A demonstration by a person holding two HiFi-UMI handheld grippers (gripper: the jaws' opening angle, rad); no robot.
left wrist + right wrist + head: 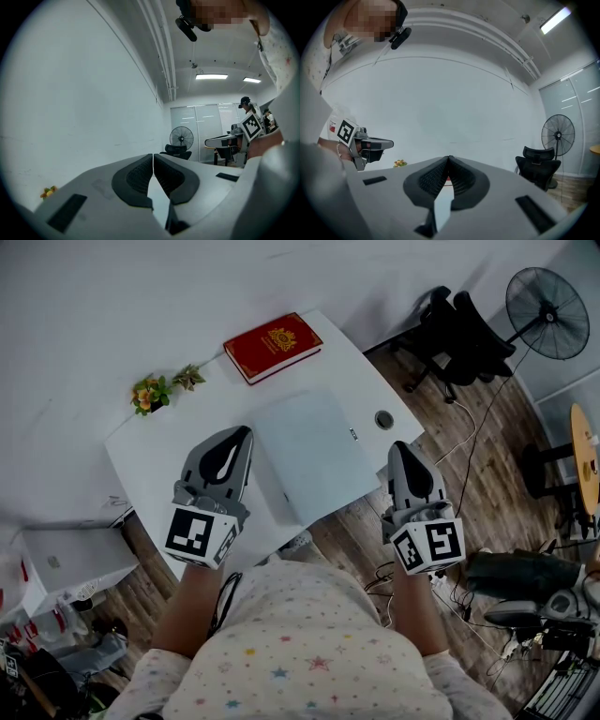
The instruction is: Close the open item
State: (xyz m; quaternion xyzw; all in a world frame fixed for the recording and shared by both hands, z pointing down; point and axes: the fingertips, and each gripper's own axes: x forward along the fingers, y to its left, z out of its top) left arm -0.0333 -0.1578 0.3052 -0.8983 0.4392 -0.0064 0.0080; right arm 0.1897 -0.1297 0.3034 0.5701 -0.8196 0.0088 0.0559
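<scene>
A pale grey laptop lies flat with its lid down in the middle of the white table. My left gripper hovers just left of the laptop, jaws shut with nothing between them. At the laptop's right, over the table's edge, my right gripper is likewise shut and empty. In the left gripper view the jaw tips of the left gripper meet, pointing up at the wall and ceiling. The right gripper view shows the right gripper with its tips touching too, and the left gripper off to the side.
A red book lies at the table's far end, a small flower sprig at the far left. A cable hole sits right of the laptop. An office chair, a fan and floor cables stand to the right; a white box at left.
</scene>
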